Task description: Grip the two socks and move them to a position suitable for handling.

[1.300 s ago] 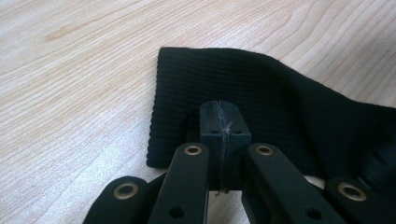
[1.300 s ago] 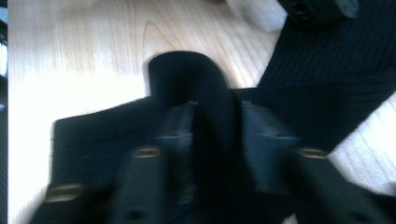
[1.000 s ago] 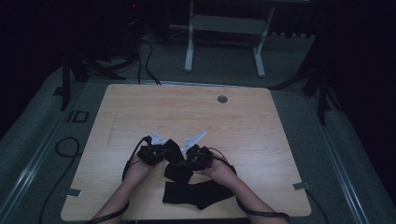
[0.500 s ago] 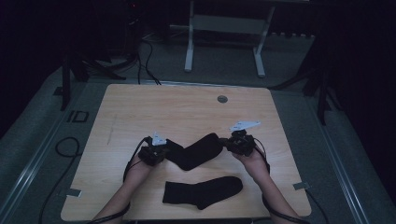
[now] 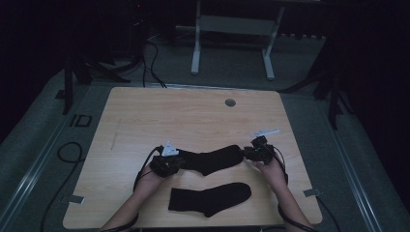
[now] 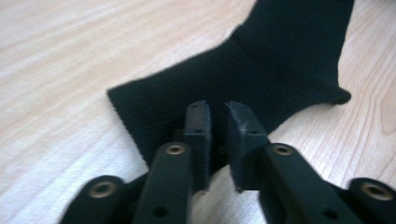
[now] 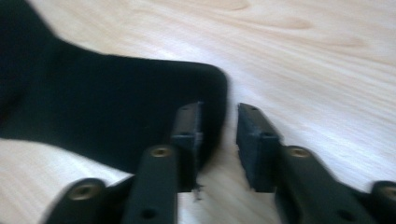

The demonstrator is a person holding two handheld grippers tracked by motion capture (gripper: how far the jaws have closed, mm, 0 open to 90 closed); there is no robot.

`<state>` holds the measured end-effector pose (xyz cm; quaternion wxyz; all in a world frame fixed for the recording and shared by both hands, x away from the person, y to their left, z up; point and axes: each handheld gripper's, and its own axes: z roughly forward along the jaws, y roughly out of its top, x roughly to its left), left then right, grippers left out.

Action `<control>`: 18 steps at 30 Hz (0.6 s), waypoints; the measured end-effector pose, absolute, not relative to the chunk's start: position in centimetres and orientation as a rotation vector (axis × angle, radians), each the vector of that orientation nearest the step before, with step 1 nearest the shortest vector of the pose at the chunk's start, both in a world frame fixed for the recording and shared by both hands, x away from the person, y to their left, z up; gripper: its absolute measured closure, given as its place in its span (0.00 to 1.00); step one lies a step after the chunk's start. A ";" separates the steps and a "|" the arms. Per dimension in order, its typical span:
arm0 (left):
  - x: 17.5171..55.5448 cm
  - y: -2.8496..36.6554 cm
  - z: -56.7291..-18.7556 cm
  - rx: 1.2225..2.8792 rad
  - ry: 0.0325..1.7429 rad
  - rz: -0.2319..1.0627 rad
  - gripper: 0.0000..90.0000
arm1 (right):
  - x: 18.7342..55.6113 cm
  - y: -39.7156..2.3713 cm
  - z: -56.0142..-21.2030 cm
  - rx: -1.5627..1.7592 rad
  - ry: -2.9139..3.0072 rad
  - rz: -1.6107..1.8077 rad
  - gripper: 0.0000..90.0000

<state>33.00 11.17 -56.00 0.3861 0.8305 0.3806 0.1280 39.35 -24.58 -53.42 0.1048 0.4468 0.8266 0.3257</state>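
Left gripper (image 5: 170,163): jaws just opened a crack, sock's cuff edge between them, pads look off the fabric. Right gripper (image 5: 251,152): jaws just opened to a narrow gap at the toe end, not gripping. Stretched sock (image 5: 212,158) lies flat between both grippers, mid-table. Second sock (image 5: 209,198) flat, just nearer the person. Light wood table (image 5: 183,116), round grommet (image 5: 230,102) near far edge. Room dark; grey floor, cables (image 5: 150,53), white frame legs (image 5: 232,43) behind.
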 end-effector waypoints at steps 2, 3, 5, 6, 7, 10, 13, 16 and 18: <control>33.1 11.5 -55.7 2.077 0.991 0.329 0.78 | 39.2 -24.9 -52.9 1.299 2.406 0.988 0.69; 33.2 11.7 -55.5 2.058 1.000 0.343 0.75 | 39.3 -24.9 -52.6 1.292 2.397 0.988 0.69; 33.4 11.9 -55.2 2.052 1.011 0.377 0.68 | 39.5 -24.8 -52.2 1.298 2.406 1.015 0.63; 33.7 12.1 -55.1 2.051 1.016 0.375 0.67 | 39.6 -24.6 -52.1 1.297 2.417 1.020 0.61; 33.9 12.2 -55.1 2.055 1.030 0.379 0.63 | 39.7 -24.3 -52.2 1.290 2.429 1.011 0.60; 34.8 12.5 -55.2 2.085 1.055 0.396 0.54 | 40.2 -23.6 -52.7 1.287 2.452 0.980 0.60; 35.5 12.8 -55.6 2.088 1.082 0.355 0.54 | 40.6 -23.2 -53.2 1.289 2.472 0.958 0.62; 36.0 12.9 -56.2 2.119 1.112 0.356 0.54 | 40.9 -22.8 -53.8 1.283 2.493 0.923 0.64; 36.0 12.9 -56.4 2.123 1.120 0.357 0.54 | 41.0 -22.6 -54.0 1.277 2.496 0.904 0.65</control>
